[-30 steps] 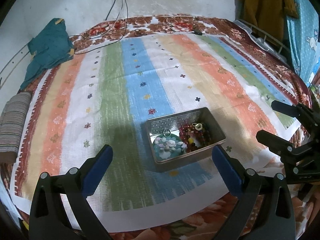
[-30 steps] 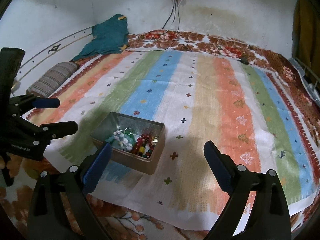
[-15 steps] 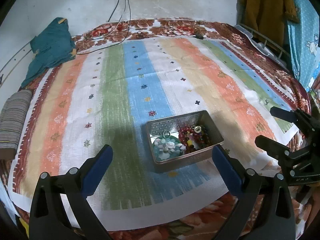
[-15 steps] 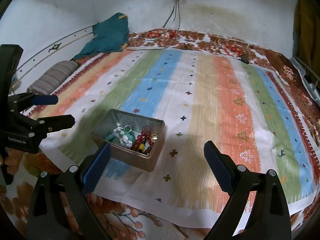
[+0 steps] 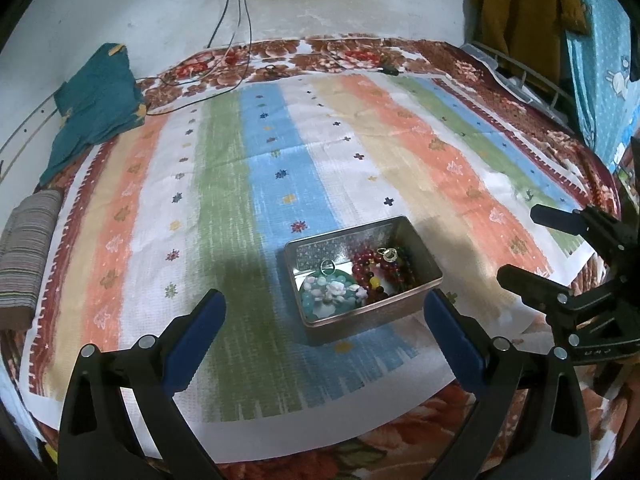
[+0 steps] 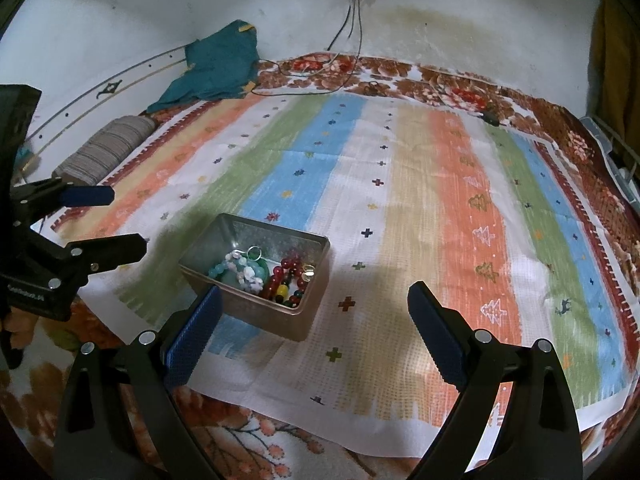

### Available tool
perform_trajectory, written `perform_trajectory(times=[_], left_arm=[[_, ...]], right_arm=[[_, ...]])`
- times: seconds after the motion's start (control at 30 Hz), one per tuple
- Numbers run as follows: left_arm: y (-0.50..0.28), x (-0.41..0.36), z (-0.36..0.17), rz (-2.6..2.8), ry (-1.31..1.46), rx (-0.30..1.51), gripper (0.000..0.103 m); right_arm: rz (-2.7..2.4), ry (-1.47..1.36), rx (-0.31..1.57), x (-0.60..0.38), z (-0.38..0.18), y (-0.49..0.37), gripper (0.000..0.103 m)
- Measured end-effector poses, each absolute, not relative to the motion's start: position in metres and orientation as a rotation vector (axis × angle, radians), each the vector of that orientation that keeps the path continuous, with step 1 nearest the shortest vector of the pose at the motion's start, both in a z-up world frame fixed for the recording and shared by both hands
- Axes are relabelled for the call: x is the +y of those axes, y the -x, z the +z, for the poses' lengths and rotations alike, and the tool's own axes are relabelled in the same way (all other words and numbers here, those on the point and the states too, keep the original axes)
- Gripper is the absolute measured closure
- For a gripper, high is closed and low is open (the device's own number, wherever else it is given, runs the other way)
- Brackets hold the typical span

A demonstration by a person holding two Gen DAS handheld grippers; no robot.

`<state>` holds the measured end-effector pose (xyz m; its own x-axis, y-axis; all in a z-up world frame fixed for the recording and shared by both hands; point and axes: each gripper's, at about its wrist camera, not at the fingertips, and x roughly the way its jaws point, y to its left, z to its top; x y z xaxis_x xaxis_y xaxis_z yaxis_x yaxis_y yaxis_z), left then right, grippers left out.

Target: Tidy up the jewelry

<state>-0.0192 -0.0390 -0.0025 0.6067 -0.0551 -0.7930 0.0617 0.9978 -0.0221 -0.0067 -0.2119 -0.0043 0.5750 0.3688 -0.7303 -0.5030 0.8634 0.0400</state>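
An open metal tin [image 5: 424, 286] [image 6: 308, 322] sits on the striped cloth near its front edge. Inside lie a teal and white bead piece [image 5: 332, 294] [image 6: 240, 270], red beads [image 5: 370, 266] [image 6: 286, 276] and small rings [image 5: 387, 254] [image 6: 308, 271]. My left gripper [image 5: 324, 312] is open and empty, held above the cloth just in front of the tin. My right gripper [image 6: 314, 310] is open and empty, to the right of the tin, its left finger near the tin's front wall. Each gripper shows in the other's view, the right one [image 5: 524, 244] and the left one [image 6: 120, 222].
The striped cloth [image 5: 240, 184] [image 6: 440, 200] covers a floral bedspread [image 6: 260, 436]. A teal garment [image 5: 96, 104] and a striped roll [image 5: 24, 248] lie at the left. Cables [image 5: 236, 12] hang from a wall socket. A rack with hung clothes [image 5: 520, 8] stands at the right.
Both grippers have drawn back a little from the tin, so more of the cloth's front edge and bedspread shows. Both stay open. The jewelry in the tin has not moved.
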Motion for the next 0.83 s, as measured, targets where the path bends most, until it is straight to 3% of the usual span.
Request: perform_trajectory(times=[0.83], left_arm=[[0.0198, -0.043, -0.0042, -0.09, -0.019, 0.923, 0.006]], right_arm=[[0.515, 0.183, 0.812, -0.2117, -0.005, 0.0053, 0.009]])
